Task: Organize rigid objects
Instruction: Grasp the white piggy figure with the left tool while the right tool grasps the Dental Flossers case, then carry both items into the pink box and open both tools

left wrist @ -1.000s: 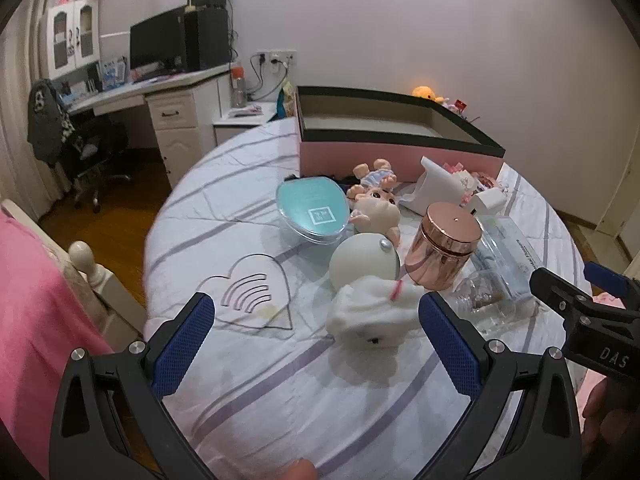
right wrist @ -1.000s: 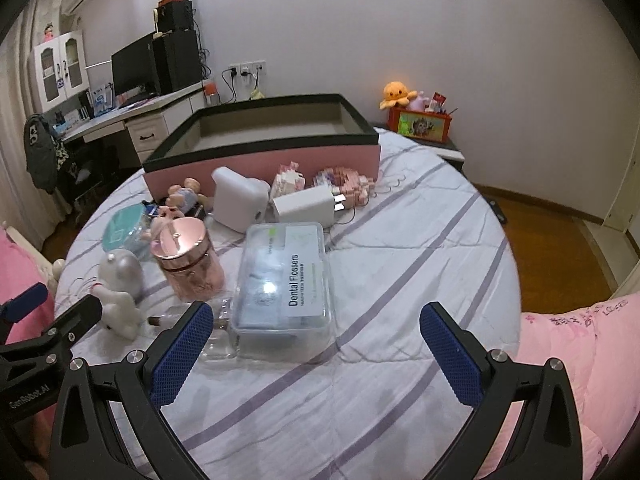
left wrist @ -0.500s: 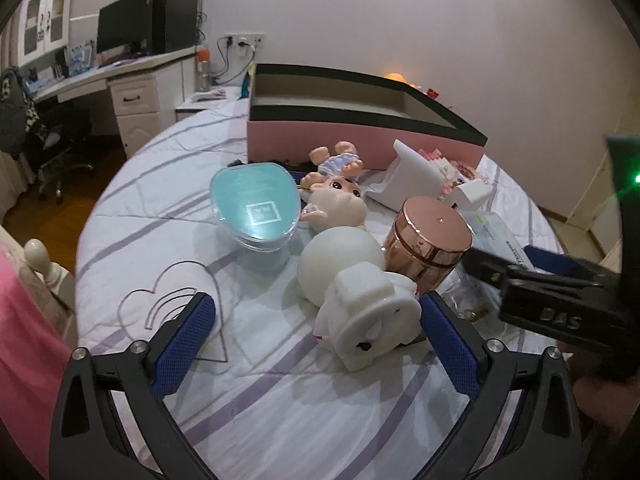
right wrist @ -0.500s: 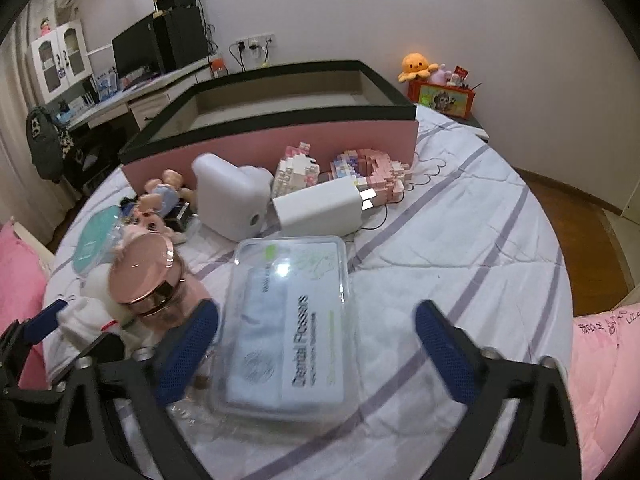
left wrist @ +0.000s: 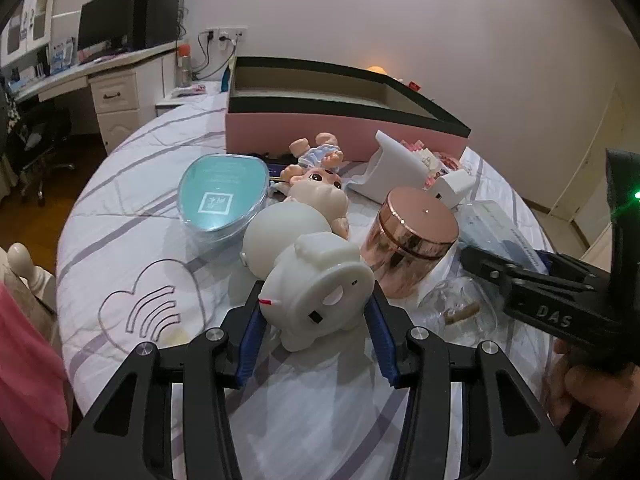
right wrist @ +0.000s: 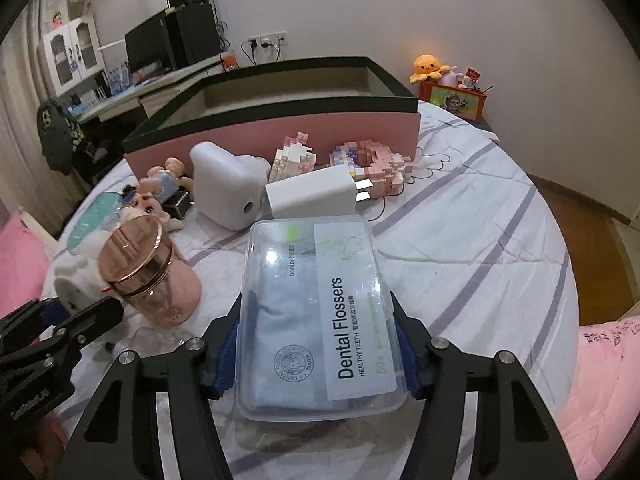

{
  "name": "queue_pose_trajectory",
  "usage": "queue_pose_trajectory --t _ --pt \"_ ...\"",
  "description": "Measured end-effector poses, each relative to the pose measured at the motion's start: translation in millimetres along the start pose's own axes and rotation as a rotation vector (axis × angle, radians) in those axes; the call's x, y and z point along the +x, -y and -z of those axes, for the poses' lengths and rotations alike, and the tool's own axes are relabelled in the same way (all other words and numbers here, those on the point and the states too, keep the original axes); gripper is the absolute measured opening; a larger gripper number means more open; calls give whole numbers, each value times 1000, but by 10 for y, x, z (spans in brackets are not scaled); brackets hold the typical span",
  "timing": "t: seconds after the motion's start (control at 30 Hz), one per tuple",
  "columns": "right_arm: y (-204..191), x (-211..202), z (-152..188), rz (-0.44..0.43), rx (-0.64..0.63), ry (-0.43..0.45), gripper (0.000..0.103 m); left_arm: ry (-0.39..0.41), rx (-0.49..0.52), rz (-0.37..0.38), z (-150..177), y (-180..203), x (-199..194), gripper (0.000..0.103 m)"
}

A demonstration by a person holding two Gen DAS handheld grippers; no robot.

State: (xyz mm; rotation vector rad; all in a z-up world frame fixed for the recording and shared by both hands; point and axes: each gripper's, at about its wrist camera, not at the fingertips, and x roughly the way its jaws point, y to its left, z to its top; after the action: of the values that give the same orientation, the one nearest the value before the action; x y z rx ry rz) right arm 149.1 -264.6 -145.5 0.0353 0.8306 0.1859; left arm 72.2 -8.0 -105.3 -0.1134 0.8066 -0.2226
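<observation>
Both claws are closing: left gripper [left wrist: 316,340] around the white toy [left wrist: 320,300], right gripper [right wrist: 316,352] around the flosser box [right wrist: 320,320]. I judge this the grasping step; next, lift both toward the pink box [right wrist: 280,128] at 12 o'clock.

The left hand-held gripper [left wrist: 316,332] is closing its jaws on a white pig-shaped toy [left wrist: 320,300] lying on the striped bed [left wrist: 120,216]. A rose-gold lidded jar [left wrist: 412,240] stands just beside it.

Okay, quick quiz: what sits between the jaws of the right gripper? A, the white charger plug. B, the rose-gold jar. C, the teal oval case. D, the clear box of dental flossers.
D: in the right wrist view the clear box of dental flossers lies between the closing jaws of the right gripper, with the rose-gold jar off to its left.
</observation>
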Motion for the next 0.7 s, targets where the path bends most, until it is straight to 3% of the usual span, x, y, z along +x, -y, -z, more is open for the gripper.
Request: queue_pose_trajectory --t 0.37,0.7 --pt "69 -132 41 -23 21 22 63 23 -28 15 48 -106 -138 48" --pt "36 -383 -44 -61 18 73 63 93 -8 3 46 -90 -460 48"
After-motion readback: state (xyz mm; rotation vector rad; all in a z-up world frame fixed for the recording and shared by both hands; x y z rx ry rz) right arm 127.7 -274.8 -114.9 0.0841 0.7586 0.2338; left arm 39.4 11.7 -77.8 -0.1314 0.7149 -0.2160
